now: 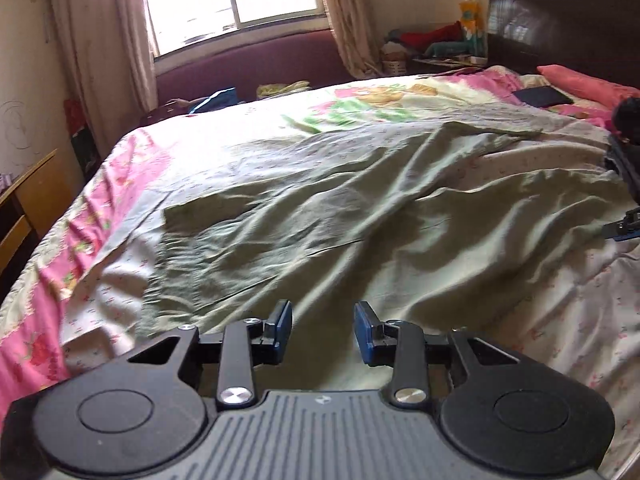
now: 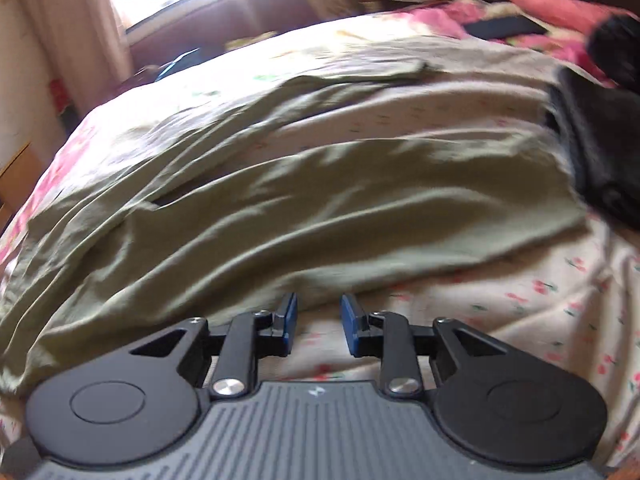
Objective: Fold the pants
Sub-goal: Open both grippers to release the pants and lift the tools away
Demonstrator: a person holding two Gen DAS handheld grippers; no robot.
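Olive-green pants [image 1: 328,216] lie spread and wrinkled across the bed, waist toward the left, two legs running to the right. They also show in the right wrist view [image 2: 280,200]. My left gripper [image 1: 323,330] is open and empty, hovering over the near edge of the pants. My right gripper [image 2: 318,322] is open and empty, just in front of the near leg's edge, over the bedsheet. The right gripper's blue tip [image 1: 624,228] shows at the right edge of the left wrist view.
The bed has a floral sheet [image 1: 560,320] with pink borders. A black folded garment [image 2: 600,148] lies at the right beside the leg ends. A dark flat item [image 1: 542,96] and a pink pillow [image 1: 580,80] lie near the headboard. A wooden desk [image 1: 24,200] stands left.
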